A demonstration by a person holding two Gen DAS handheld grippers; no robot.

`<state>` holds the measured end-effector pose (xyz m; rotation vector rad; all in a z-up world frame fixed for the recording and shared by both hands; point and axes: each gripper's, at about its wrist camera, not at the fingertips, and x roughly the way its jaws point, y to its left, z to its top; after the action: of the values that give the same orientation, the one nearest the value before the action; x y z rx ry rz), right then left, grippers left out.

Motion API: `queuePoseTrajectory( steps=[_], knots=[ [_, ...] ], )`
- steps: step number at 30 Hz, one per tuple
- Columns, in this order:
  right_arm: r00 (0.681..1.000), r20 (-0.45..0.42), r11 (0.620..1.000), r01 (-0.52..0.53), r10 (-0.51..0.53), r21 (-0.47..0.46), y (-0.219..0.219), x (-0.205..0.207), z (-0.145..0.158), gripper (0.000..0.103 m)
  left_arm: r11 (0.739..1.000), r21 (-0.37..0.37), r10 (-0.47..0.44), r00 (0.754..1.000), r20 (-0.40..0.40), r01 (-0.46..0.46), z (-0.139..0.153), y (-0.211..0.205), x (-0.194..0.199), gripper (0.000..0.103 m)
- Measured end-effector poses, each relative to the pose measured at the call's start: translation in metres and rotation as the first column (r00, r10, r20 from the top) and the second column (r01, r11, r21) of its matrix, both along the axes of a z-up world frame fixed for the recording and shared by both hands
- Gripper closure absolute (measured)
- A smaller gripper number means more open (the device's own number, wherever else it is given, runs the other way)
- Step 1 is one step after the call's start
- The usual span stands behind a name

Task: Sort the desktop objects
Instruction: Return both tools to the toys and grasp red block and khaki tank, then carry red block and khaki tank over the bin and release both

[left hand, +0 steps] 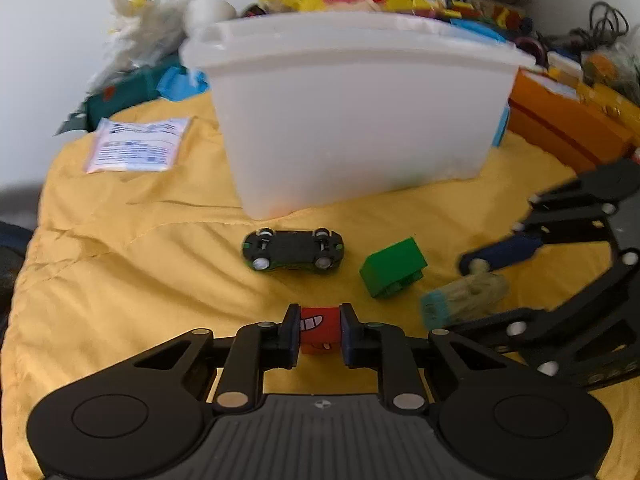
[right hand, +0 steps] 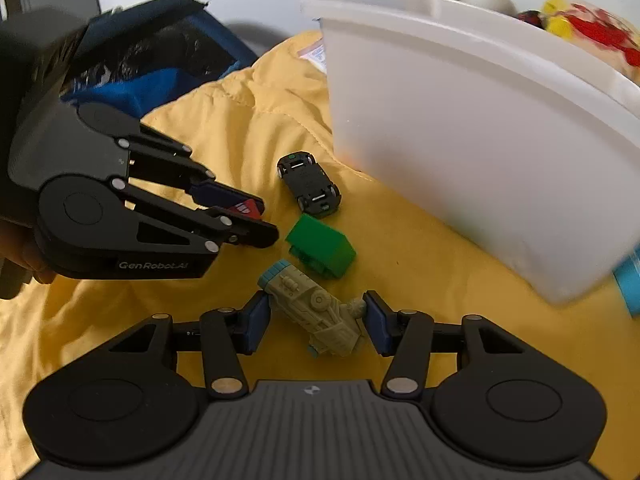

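- Left gripper (left hand: 320,332): clamped on small red block (left hand: 320,330) with a cartoon mouth, low on yellow quilt (left hand: 120,260); grasp step done here.
- Ahead: black toy car (left hand: 293,251) lying upside down, then green brick (left hand: 394,267), both loose in front of white plastic bin (left hand: 352,120).
- Right gripper (right hand: 316,322): half closed around khaki toy vehicle (right hand: 314,312); right pad at its end, left pad just beside it, firm grip not yet sure.
- Next, probably: finish closing right, lift both toys over the rim of the bin, release inside.
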<state>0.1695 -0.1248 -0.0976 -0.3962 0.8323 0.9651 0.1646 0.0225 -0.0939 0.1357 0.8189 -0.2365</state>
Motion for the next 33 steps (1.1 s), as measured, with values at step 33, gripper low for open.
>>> queuePoseTrajectory(
  steps=[33],
  knots=[
    [0.91, 0.006, 0.857, 0.388, -0.414, 0.339, -0.092, 0.099, 0.219, 0.049, 0.983, -0.16, 0.119, 0.981, 0.156, -0.093, 0.223, -0.018, 0.074, 0.081]
  ],
)
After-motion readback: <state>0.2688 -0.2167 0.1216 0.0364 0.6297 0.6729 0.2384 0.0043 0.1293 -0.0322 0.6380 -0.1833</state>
